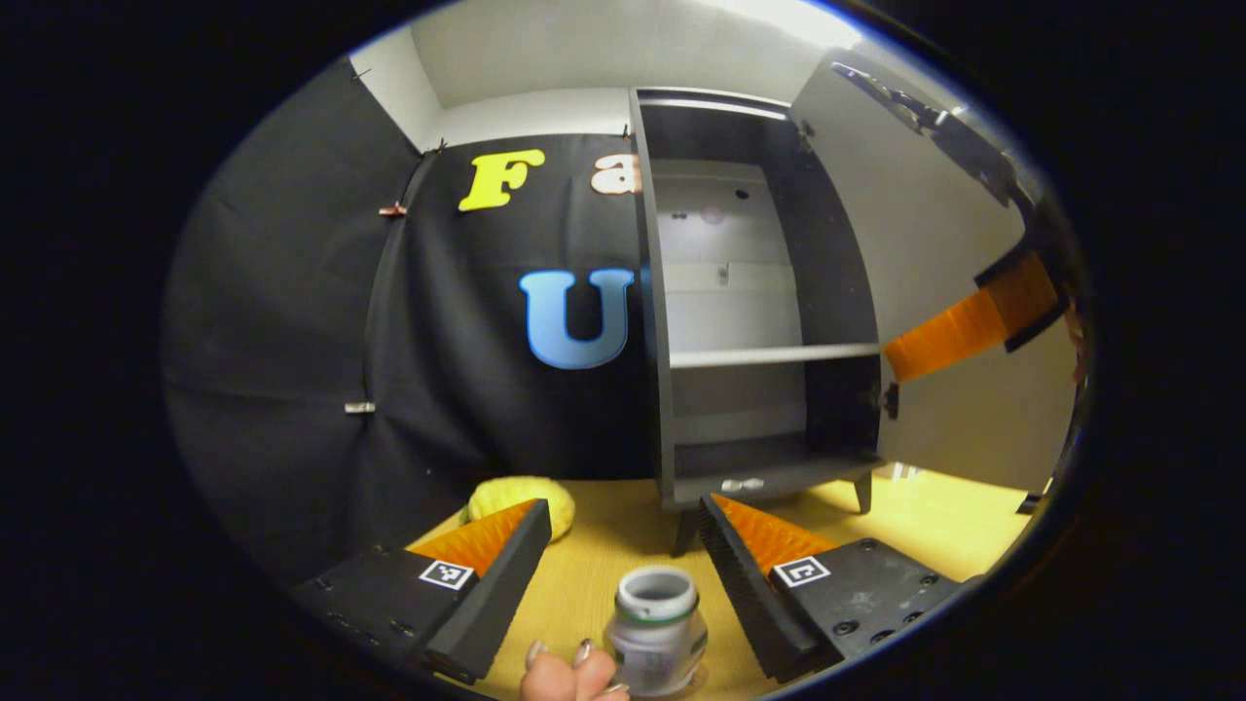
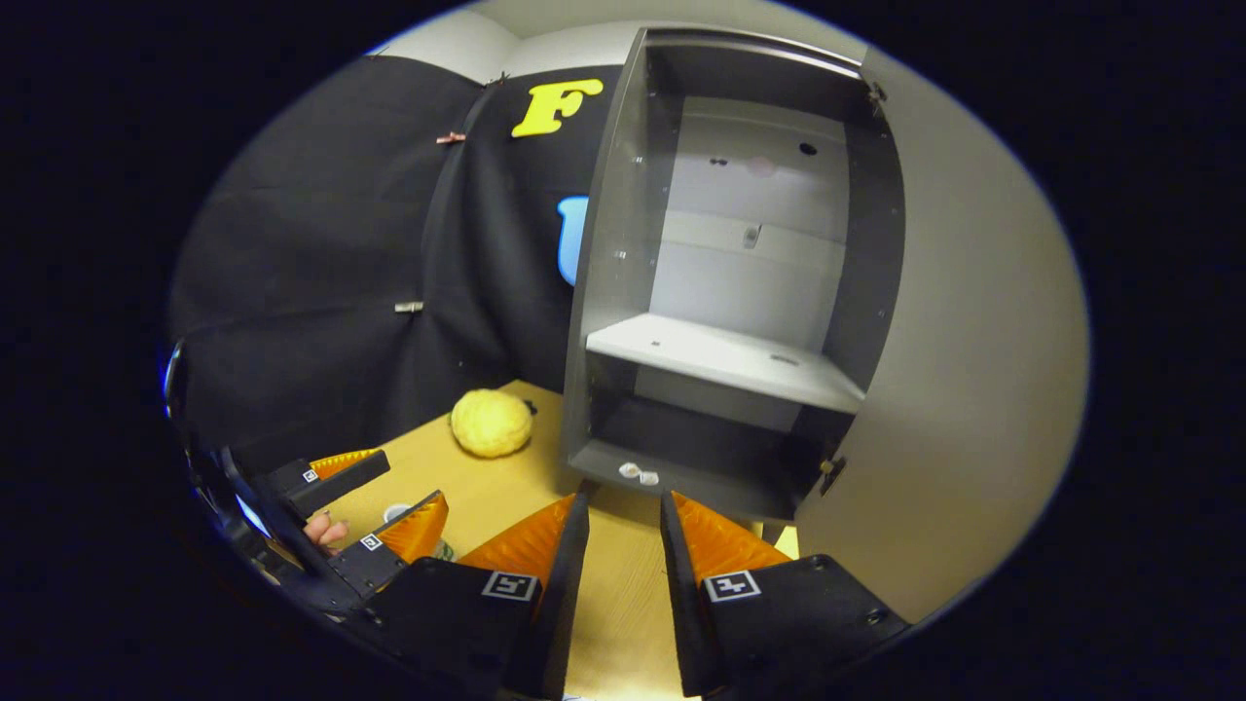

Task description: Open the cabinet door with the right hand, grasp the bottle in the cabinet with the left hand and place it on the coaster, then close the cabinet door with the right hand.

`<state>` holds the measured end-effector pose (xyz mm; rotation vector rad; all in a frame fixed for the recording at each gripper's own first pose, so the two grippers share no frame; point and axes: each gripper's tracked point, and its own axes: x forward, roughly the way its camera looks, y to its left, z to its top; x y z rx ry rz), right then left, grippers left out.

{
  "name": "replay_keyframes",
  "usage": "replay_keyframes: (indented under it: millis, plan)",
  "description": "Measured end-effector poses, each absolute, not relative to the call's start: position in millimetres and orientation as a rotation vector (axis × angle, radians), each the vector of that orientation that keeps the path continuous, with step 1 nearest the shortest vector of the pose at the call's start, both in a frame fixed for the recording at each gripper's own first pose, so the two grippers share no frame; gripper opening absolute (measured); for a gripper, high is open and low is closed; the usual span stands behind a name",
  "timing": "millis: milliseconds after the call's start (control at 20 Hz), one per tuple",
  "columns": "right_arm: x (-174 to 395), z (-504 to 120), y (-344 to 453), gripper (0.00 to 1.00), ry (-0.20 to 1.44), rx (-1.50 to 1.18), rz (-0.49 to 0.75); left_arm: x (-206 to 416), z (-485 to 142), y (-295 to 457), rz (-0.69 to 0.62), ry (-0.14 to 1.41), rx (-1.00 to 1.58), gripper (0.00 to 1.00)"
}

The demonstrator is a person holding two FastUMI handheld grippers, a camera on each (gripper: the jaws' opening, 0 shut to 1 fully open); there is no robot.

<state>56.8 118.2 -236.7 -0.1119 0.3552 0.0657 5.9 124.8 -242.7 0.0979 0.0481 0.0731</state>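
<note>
A small white bottle (image 1: 657, 628) with a green band stands upright on the wooden table, low between the spread fingers of my left gripper (image 1: 625, 511), which is open and clear of it. A person's fingertips (image 1: 569, 672) rest against the bottle's left side. I cannot make out the coaster under it. The grey cabinet (image 1: 769, 355) stands open, its shelves bare, its door (image 1: 934, 224) swung out to the right. My right gripper (image 2: 624, 501) is open over the table in front of the cabinet (image 2: 720, 355), left of the door (image 2: 973, 341). It appears beside the door as the right gripper (image 1: 959, 312).
A yellow round sponge (image 1: 521, 497) (image 2: 490, 422) lies on the table left of the cabinet. Two small white bits (image 2: 638, 474) sit on the cabinet's bottom front edge. My left gripper (image 2: 416, 477) and the bottle top (image 2: 397, 511) are at the lower left.
</note>
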Motion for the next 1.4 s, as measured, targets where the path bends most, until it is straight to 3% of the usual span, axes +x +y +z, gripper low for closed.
replay_keyframes:
  millis: [200,400,450,650,750,800,850,1050,1100,1150,1300,1400]
  plan:
    - [43,-176,105,0.47,0.291,-0.072,0.010,23,-155,120,-0.010,-0.012,0.121,0.96]
    - [-6,-120,86,0.47,0.242,0.015,-0.061,46,-76,99,-0.141,-0.074,0.113,0.96]
    - [-23,-109,80,0.51,0.231,0.034,-0.085,52,-64,88,-0.196,-0.079,0.076,0.96]
    - [-84,-82,31,0.48,0.178,-0.008,-0.302,71,-21,43,-0.367,-0.070,-0.021,0.96]
    - [-113,-74,7,0.56,0.162,0.001,-0.394,84,-14,25,-0.414,-0.057,-0.030,0.96]
    - [-126,-66,-2,0.52,0.146,0.017,-0.427,89,-14,15,-0.436,-0.045,-0.033,0.96]
    - [-136,-60,-13,0.61,0.129,0.026,-0.459,94,-16,7,-0.451,-0.033,-0.034,0.96]
    - [-154,-47,-72,0.70,0.100,-0.034,-0.553,104,-23,-12,-0.452,0.024,-0.061,0.96]
    - [-155,-43,-84,0.77,0.094,-0.045,-0.550,104,-26,-13,-0.441,0.040,-0.062,0.96]
    - [-153,-38,-93,0.77,0.084,-0.049,-0.535,105,-28,-14,-0.426,0.048,-0.054,0.96]
    - [-137,-39,-123,0.99,0.091,-0.018,-0.465,116,-22,-14,-0.331,0.037,-0.022,0.96]
    - [-119,-43,-133,0.99,0.094,0.007,-0.392,115,-23,-13,-0.284,0.037,-0.032,0.96]
